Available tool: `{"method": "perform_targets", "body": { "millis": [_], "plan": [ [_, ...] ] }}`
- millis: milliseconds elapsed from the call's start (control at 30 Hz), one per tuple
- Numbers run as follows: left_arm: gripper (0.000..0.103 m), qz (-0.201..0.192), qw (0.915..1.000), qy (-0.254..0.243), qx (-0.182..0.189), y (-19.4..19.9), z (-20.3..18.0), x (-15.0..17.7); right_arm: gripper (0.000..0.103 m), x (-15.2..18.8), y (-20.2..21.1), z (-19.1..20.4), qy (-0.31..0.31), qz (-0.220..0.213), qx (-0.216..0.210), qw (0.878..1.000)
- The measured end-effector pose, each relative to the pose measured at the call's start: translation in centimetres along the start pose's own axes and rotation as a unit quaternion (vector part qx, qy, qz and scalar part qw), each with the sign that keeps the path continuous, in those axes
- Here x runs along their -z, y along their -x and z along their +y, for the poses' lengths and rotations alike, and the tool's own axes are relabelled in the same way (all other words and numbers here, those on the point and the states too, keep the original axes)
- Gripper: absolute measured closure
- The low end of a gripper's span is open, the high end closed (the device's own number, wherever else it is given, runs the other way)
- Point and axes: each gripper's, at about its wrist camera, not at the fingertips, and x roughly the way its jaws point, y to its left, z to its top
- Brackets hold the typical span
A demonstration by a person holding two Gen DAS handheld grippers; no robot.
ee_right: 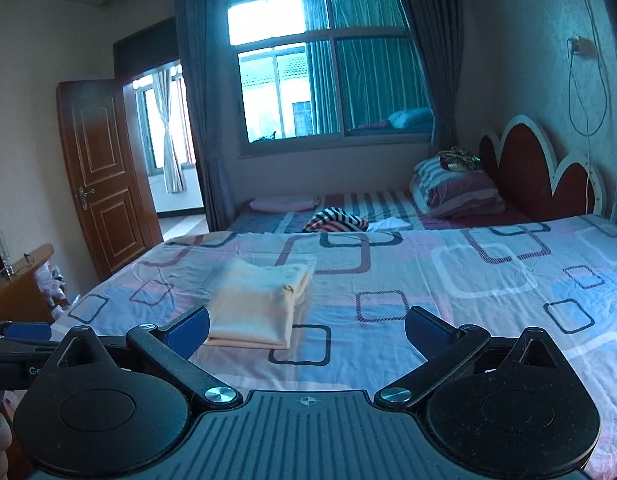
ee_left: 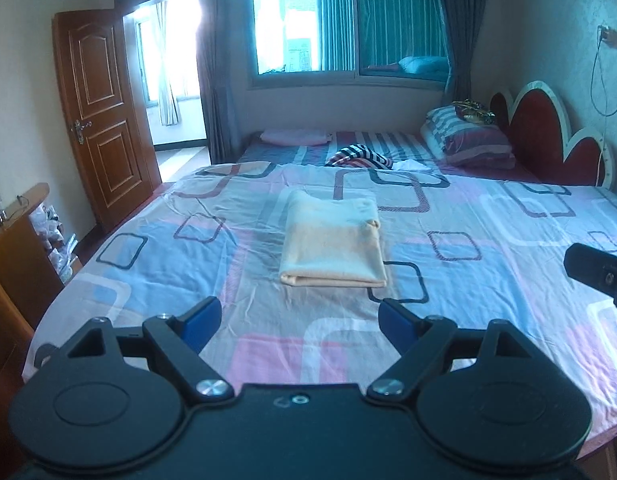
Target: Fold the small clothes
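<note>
The bed (ee_left: 488, 240) is carrying a cream cloth (ee_left: 332, 244), already folded square near its middle. I'm holding my left gripper (ee_left: 299, 320) and right gripper (ee_right: 307, 328) spread wide, gripping nothing. Striped clothes (ee_left: 360, 156) at the far edge look unfolded.

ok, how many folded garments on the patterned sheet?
1: the folded cream garment lies mid-sheet, ahead of both open grippers. The striped cloth beyond the sheet's far edge looks crumpled; more may be hidden.
</note>
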Motion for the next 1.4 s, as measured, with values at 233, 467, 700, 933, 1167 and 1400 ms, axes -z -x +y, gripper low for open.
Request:
{"method": "perform_targets", "body": {
  "millis": [233, 467, 700, 933, 1167, 1400],
  "plan": [
    [0.018, -0.006, 0.9999, 0.013, -0.003, 2.5, 0.4, 1.0, 0.0, 1.0, 3.1, 1.0, 0.023, -0.01, -0.006, 1.0],
    [0.018, -0.007, 0.9997, 0.017, -0.012, 3.5, 0.6, 1.5, 0.0, 1.4, 4.1, 0.9, 0.022, -0.018, -0.009, 1.0],
    [0.018, -0.007, 0.9997, 0.019, -0.016, 4.0, 0.6, 1.7, 0.0, 1.4, 3.5, 0.2, 0.009, -0.012, -0.009, 1.0],
    [0.018, -0.006, 0.9997, 0.018, -0.017, 4.1, 0.7, 1.7, 0.0, 1.8, 3.3, 0.0, 0.011, -0.006, -0.01, 1.0],
    [0.018, -0.009, 0.9996, 0.017, -0.022, 4.3, 0.8, 1.7, 0.0, 1.7, 3.0, 0.0, 0.013, -0.001, -0.012, 1.0],
    [0.018, -0.008, 0.9996, 0.017, -0.023, 4.2, 0.8, 1.6, 0.0, 1.9, 2.8, 0.2, 0.017, 0.0, -0.017, 1.0]
  ]
}}
